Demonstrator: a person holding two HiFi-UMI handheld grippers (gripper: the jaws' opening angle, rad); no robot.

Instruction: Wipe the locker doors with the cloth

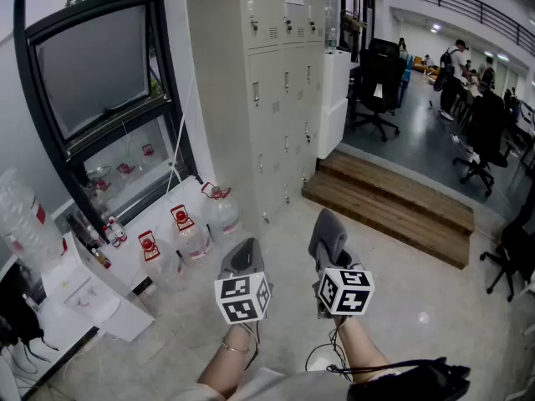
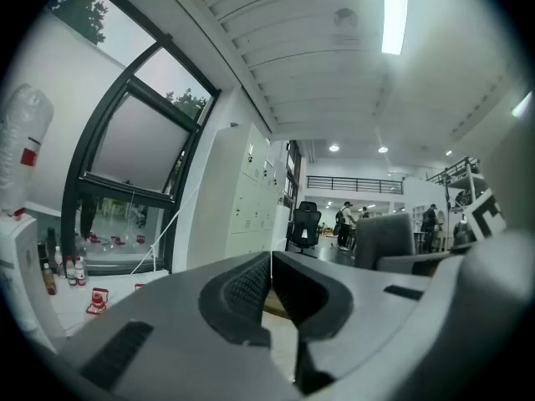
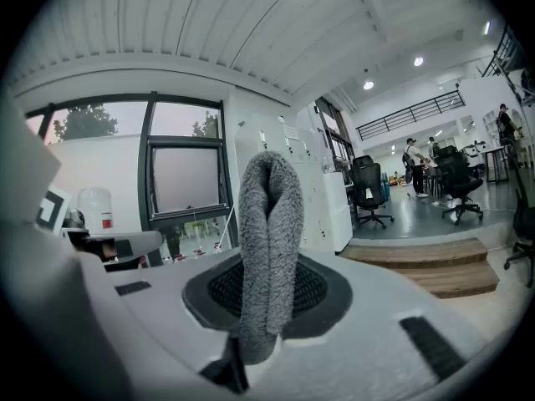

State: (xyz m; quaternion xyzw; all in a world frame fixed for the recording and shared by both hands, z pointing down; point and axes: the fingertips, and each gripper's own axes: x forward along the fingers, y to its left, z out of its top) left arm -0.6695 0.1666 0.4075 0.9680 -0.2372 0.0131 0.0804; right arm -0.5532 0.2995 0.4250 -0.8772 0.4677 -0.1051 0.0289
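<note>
The beige lockers (image 1: 280,82) stand ahead against the wall, several doors high; they also show in the left gripper view (image 2: 242,199) and the right gripper view (image 3: 288,170). My right gripper (image 1: 328,239) is shut on a folded grey cloth (image 3: 269,249), which sticks up between its jaws (image 1: 328,232). My left gripper (image 1: 242,257) is shut with nothing in it, its pads (image 2: 251,291) pressed together. Both grippers hang low over the floor, well short of the lockers.
Water jugs with red caps (image 1: 191,232) sit on the floor left of the lockers, below a black-framed window (image 1: 96,82). A white cabinet (image 1: 75,295) is at far left. Wooden steps (image 1: 393,203) lie to the right, with office chairs (image 1: 376,86) and people beyond.
</note>
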